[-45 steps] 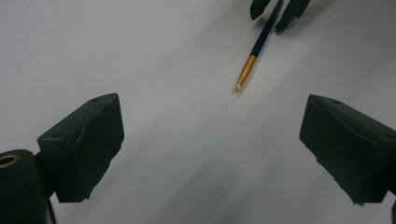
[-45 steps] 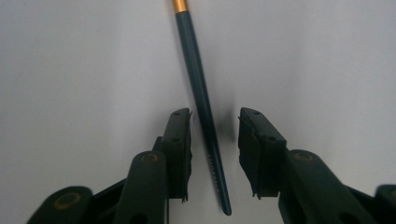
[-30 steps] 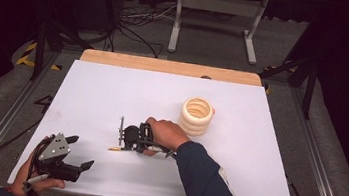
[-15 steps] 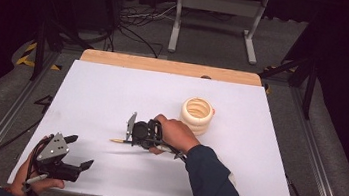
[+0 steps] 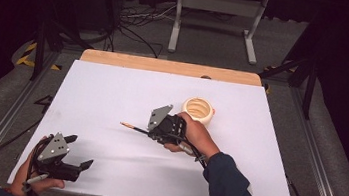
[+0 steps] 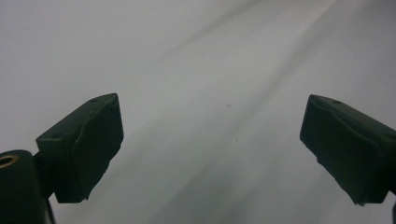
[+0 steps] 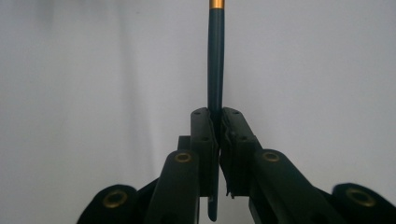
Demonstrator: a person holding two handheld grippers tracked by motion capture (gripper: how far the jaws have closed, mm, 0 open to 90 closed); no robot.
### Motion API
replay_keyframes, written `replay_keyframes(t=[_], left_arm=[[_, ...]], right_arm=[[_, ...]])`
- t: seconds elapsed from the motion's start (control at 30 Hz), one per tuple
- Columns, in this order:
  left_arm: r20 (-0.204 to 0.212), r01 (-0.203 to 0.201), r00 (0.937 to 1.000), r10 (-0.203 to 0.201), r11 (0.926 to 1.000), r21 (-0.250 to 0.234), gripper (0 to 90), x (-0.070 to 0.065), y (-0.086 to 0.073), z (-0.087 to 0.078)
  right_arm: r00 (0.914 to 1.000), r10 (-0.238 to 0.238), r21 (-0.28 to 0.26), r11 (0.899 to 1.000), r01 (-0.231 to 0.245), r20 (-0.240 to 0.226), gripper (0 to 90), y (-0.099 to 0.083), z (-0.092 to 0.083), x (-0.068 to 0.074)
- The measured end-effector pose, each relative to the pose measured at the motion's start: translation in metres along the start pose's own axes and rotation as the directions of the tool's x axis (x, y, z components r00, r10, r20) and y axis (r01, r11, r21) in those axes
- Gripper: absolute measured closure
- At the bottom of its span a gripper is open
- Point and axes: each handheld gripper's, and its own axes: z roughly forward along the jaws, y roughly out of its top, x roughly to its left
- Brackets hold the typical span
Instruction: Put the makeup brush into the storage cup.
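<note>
Right gripper (image 5: 151, 128) was clamped on a dark-blue, gold-banded paintbrush (image 5: 133, 128) at table (image 5: 113, 90) centre, brush pointing to 9 o'clock. Cream ribbed cup (image 5: 198, 110) sat at its 2 o'clock. Left gripper (image 5: 80, 154) jaws were wide, empty, at 7 o'clock.

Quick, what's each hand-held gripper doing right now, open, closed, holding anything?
Left hand-held gripper: open, holding nothing, low over the white table.
Right hand-held gripper: closed on a thin dark stick with a gold band.

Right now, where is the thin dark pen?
In the high view, the pen sits clamped in the right gripper above mid-table, left of the cream holder.
</note>
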Motion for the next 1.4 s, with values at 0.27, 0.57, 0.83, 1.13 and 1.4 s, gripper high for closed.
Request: replay_keyframes(t=[0.27,0.57,0.83,1.13,1.4], left_arm=[[-0.012,0.004,0.9999,-0.004,1.0,-0.002,7.1,0.0,0.0,-0.001],[-0.011,0.007,0.9999,-0.007,1.0,-0.001,6.7,0.0,-0.001,-0.002],[-0.016,0.006,0.9999,-0.006,1.0,-0.003,6.7,0.001,-0.001,-0.002],[-0.019,0.013,0.9997,-0.013,0.9998,-0.012,6.0,0.002,-0.002,-0.004],[-0.027,0.015,0.9995,-0.015,0.9998,-0.013,5.6,0.002,-0.001,-0.004]], right_arm=[[0.9958,0.073,-0.1,0.993,-0.068,0.056,84.6,-0.012,-0.019,-0.001],[0.978,0.158,-0.238,0.963,-0.122,0.137,84.5,-0.022,-0.042,-0.003],[0.9571,0.223,-0.322,0.934,-0.156,0.185,84.6,-0.03,-0.057,-0.008],[0.9476,0.24,-0.358,0.921,-0.153,0.211,84.6,-0.035,-0.066,-0.009],[0.9348,0.277,-0.415,0.895,-0.166,0.223,84.5,-0.04,-0.077,-0.011]])
